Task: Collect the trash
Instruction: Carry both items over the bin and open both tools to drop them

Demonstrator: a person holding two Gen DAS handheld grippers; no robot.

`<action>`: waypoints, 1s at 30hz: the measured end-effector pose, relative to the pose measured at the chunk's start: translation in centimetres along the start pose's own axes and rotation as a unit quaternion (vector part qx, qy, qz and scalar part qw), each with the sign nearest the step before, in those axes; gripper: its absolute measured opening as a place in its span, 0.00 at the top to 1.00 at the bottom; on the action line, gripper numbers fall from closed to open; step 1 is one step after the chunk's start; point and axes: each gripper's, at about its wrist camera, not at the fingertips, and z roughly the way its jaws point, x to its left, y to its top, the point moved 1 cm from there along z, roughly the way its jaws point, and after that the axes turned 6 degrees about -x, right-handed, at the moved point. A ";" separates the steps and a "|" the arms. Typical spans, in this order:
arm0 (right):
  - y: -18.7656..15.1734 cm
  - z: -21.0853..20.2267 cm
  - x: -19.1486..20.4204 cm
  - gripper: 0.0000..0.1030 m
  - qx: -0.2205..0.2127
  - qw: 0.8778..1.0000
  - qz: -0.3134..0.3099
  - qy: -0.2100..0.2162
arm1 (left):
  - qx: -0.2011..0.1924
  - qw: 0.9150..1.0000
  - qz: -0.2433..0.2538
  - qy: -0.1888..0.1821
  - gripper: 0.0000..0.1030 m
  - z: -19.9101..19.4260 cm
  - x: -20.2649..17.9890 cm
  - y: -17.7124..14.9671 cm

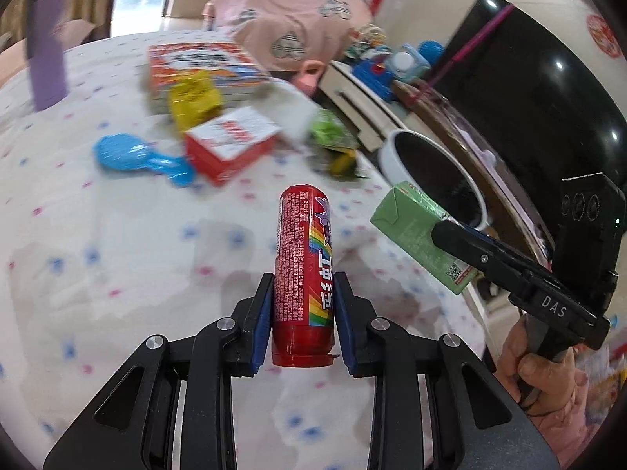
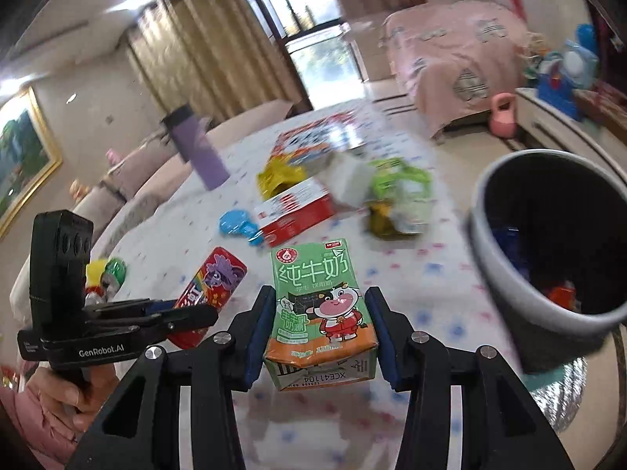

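My left gripper (image 1: 302, 313) is shut on a red candy tube (image 1: 303, 270) with a rainbow label, held above the table. My right gripper (image 2: 319, 327) is shut on a green milk carton (image 2: 319, 309). In the left wrist view that green milk carton (image 1: 415, 231) hangs to the right, in front of the grey bin (image 1: 395, 145). In the right wrist view the red candy tube (image 2: 213, 286) sits in the left gripper (image 2: 184, 315) at the left, and the grey bin (image 2: 509, 274) with trash inside stands at the right.
On the dotted tablecloth (image 1: 117, 235) lie a red and white box (image 1: 231, 145), a yellow wrapper (image 1: 196, 98), a blue paddle (image 1: 137, 156), a green wrapper (image 1: 333, 133), a book (image 1: 196, 62) and a purple bottle (image 1: 47, 62). A black TV (image 1: 529, 90) stands right.
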 end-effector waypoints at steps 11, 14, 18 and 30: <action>1.3 -5.9 -5.3 0.54 -0.059 0.996 0.033 -0.052 | 0.004 0.998 0.057 -0.035 0.73 2.3 -6.9 2.3; 1.7 -6.8 -6.8 0.54 -0.069 0.995 0.040 -0.067 | 0.006 0.997 0.068 -0.039 0.73 2.8 -8.2 2.8; 2.2 -7.4 -8.6 0.54 -0.074 0.993 0.046 -0.079 | 0.013 0.996 0.080 -0.042 0.73 3.8 -9.8 3.3; 3.8 -7.7 -13.2 0.54 -0.081 0.988 0.061 -0.114 | 0.033 0.991 0.125 -0.043 0.73 8.0 -14.4 6.0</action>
